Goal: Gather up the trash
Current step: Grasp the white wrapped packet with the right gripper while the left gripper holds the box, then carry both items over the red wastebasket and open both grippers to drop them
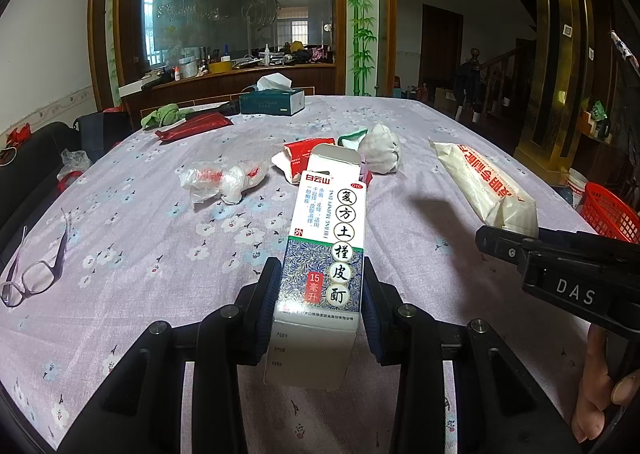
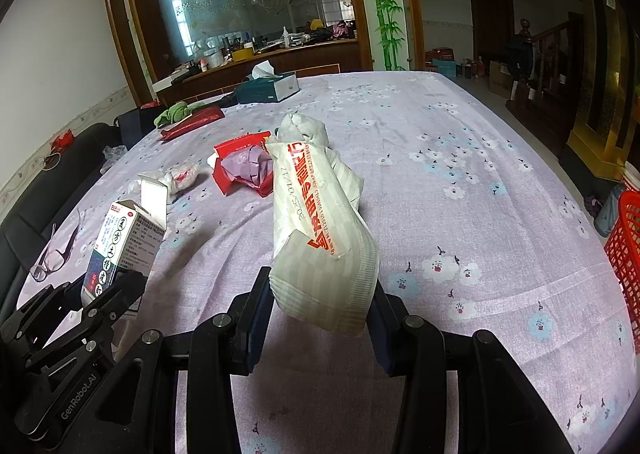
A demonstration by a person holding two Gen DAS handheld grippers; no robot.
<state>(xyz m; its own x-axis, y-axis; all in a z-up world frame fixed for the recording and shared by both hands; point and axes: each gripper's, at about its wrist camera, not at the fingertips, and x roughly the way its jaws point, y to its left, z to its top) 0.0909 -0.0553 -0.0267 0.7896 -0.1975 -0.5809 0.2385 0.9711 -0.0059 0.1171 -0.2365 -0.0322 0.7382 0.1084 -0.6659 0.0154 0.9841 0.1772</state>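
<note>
My left gripper point(image 1: 320, 286) is shut on a white medicine box point(image 1: 326, 250) with its top flap open, held above the flowered tablecloth point(image 1: 140, 222). The same medicine box point(image 2: 120, 242) shows at the lower left of the right wrist view. My right gripper point(image 2: 322, 294) is shut on a long white wrapper with red print point(image 2: 316, 222), also lifted off the table; that wrapper point(image 1: 484, 182) appears at the right of the left wrist view. Still lying mid-table are a crumpled clear plastic bag point(image 1: 224, 180), a torn red packet point(image 1: 304, 152) and a grey-white wad point(image 1: 380, 152).
A red mesh basket point(image 2: 626, 254) stands off the table's right edge. Eyeglasses point(image 1: 36, 274) lie at the left. A tissue box point(image 1: 272, 102), a green cloth point(image 1: 164, 114) and a dark red pack point(image 1: 192, 126) sit at the far side. A hand point(image 1: 600, 386) holds the right gripper.
</note>
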